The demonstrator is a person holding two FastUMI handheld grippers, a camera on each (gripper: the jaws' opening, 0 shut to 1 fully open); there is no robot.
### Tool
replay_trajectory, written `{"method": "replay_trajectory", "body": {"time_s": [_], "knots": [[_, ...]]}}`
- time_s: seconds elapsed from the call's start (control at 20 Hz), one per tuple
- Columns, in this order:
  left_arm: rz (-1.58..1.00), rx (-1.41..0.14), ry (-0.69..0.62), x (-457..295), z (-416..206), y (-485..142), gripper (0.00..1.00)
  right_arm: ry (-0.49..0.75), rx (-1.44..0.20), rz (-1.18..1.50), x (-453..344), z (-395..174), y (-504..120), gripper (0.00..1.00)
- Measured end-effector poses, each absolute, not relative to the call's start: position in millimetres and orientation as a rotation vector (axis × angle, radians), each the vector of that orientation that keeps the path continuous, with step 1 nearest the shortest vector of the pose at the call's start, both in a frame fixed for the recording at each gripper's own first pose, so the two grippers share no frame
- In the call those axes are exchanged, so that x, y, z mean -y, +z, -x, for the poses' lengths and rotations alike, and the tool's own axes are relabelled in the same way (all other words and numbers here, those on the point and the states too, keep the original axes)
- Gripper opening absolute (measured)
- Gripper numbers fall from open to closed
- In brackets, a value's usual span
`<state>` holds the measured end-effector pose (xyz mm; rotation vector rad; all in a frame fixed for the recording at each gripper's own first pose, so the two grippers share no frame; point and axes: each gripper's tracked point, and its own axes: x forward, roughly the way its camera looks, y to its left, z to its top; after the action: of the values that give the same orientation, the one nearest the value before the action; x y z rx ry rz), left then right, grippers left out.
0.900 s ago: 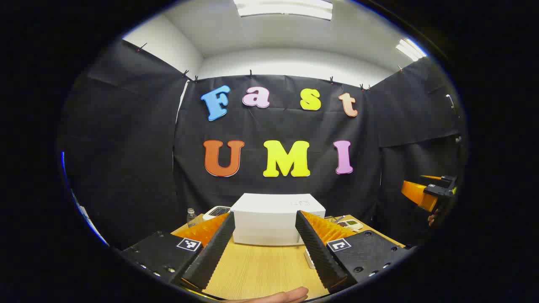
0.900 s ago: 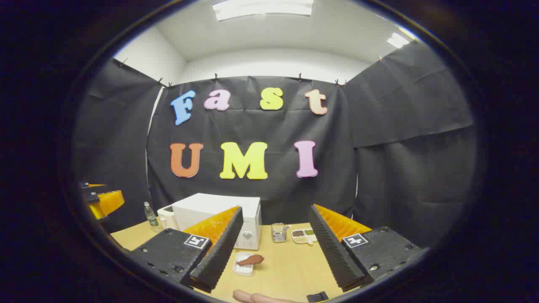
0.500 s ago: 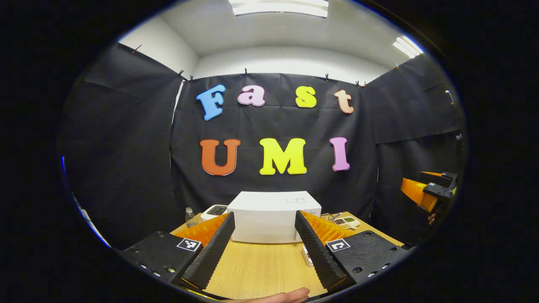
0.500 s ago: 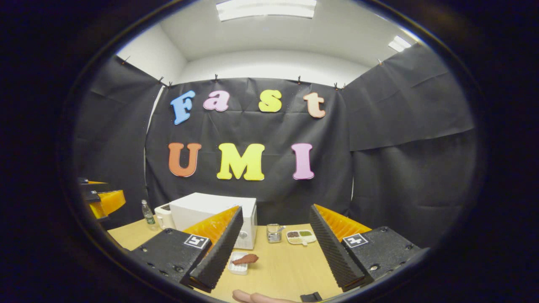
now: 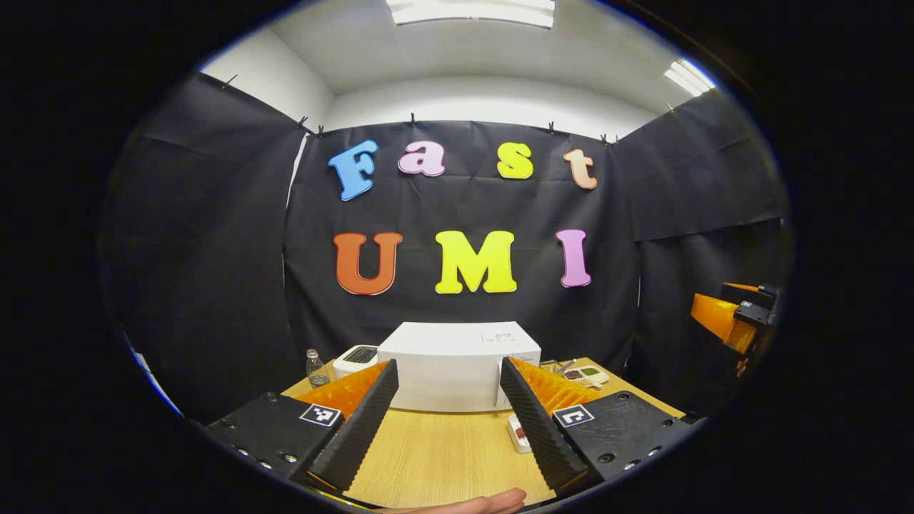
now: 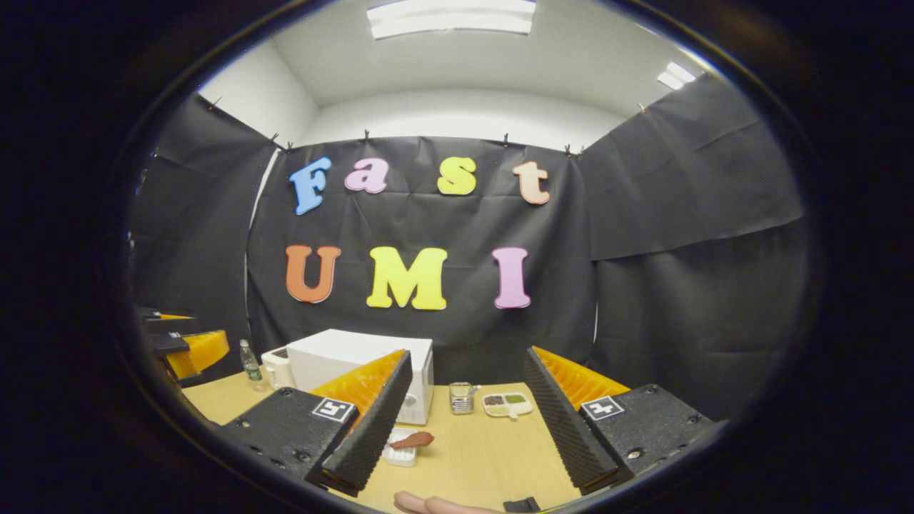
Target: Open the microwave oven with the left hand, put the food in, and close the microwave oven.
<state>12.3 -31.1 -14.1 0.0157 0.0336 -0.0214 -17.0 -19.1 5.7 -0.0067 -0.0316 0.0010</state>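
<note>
Both held wide apart over the wooden table [image 5: 435, 457], left gripper [image 5: 446, 421] and right gripper [image 6: 464, 421], gripping nothing. Straight ahead of the left one, closed white microwave [image 5: 457, 364]; no legible writing on it. Just past the right one's left finger, food [image 6: 412, 440] on a small white tray [image 6: 400, 454].

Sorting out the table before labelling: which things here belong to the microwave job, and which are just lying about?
For the job:
microwave, door shut
food in its small white tray
left claw, open
right claw, open

Lying about:
water bottle
white appliance beside the microwave
glass jar
divided dish
</note>
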Motion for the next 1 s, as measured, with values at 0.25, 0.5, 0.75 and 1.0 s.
{"method": "replay_trajectory", "body": {"time_s": [0.25,0.5,0.75,1.0], "knots": [[0.003,-0.053,-0.038,48,-54,-35,0.92,0.028,0.027,-0.014,25,5,2,0.9],[0.026,-0.087,-0.083,73,-117,-74,0.92,0.012,0.026,-0.01,48,-18,-5,1.0],[0.03,-0.142,-0.088,94,-184,-123,0.92,-0.012,0.013,0.022,69,-39,-12,1.0],[0.02,-0.23,-0.108,120,-242,-187,0.92,0.012,-0.001,0.002,77,-55,-23,1.0]]}}
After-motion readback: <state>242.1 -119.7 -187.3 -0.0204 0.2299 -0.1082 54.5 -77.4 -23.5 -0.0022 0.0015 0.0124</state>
